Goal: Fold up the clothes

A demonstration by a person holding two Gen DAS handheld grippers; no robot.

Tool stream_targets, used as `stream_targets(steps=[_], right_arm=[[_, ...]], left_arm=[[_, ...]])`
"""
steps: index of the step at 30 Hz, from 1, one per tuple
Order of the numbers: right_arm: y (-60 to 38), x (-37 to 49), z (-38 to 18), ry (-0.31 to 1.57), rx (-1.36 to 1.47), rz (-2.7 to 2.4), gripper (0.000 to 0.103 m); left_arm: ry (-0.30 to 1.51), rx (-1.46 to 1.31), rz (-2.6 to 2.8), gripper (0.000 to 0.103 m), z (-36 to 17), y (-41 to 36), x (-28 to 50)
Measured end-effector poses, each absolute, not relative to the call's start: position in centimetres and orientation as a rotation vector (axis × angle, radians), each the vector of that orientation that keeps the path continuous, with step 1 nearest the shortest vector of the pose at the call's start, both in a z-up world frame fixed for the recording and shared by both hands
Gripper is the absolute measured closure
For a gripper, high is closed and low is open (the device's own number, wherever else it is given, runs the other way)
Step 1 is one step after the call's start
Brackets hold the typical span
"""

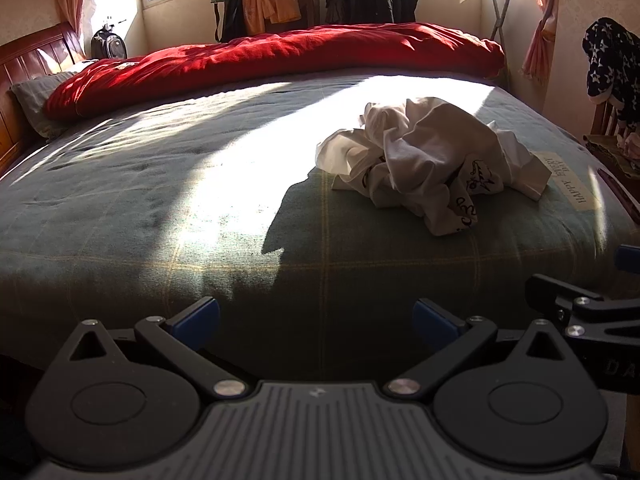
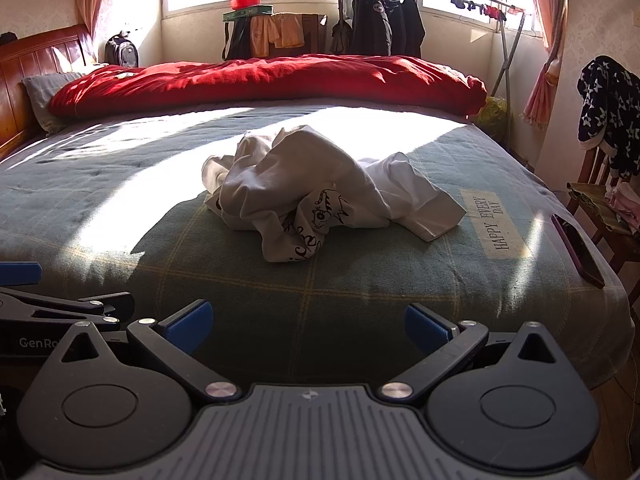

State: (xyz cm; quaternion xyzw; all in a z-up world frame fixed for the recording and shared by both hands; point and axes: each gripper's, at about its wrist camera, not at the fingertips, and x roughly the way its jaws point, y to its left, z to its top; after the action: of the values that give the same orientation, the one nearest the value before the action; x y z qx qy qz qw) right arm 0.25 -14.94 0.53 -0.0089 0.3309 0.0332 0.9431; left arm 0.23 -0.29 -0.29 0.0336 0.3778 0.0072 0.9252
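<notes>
A crumpled white T-shirt with black print lies in a heap on the grey-green checked bed cover. It also shows in the right wrist view, near the middle of the bed cover. My left gripper is open and empty at the bed's near edge, well short of the shirt and to its left. My right gripper is open and empty at the near edge, straight in front of the shirt. Each gripper shows at the side of the other's view.
A rolled red quilt lies across the far side of the bed. A wooden headboard is at left. A phone lies on the bed's right edge. A chair with clothes stands at right. A clothes rack stands by the window.
</notes>
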Motion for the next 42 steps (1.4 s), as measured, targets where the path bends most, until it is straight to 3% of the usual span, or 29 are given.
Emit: stream_targets(steps=[22, 35, 42], right_arm=[[-17.4, 0.3, 1.2, 0.626, 0.085, 0.059, 0.0], [-17.9, -1.0, 3.0, 0.375, 0.09, 0.122, 0.0], [-18.1, -0.9, 3.3, 0.368, 0.151, 0.173, 0.0]], left_arm=[[0.775, 0.069, 0.013, 0.0, -0.3, 0.0, 0.2], [0.798, 0.047, 0.024, 0.0, -1.4, 0.9, 1.2], [0.799, 0.04, 0.036, 0.0, -1.6, 1.6, 1.4]])
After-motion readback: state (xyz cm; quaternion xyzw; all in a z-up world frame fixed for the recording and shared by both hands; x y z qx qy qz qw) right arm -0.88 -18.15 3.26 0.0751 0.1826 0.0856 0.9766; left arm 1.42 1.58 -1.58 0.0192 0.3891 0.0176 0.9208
